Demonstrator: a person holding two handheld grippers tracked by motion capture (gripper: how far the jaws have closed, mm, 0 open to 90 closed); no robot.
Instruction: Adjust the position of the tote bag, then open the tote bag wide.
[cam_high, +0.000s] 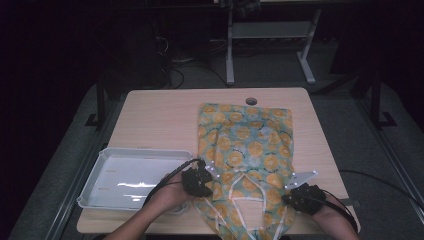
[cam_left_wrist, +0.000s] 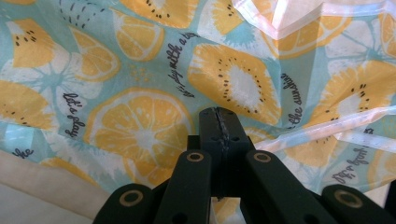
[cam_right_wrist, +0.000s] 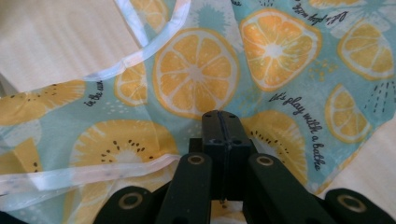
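A sleeveless garment printed with orange and lemon slices on pale blue lies flat on the wooden table, its white-trimmed neck and armholes toward me. My left gripper sits at the garment's near left edge and my right gripper at its near right edge. In the left gripper view the black jaws are pressed together, with the cloth gathered around their tip. The right gripper view has the jaws pressed together the same way, and a white trim runs in to them.
A white tray stands on the table's near left, just beside my left hand. A round cable hole lies at the table's far edge. Beyond the table, desk legs and cables stand on the dark floor.
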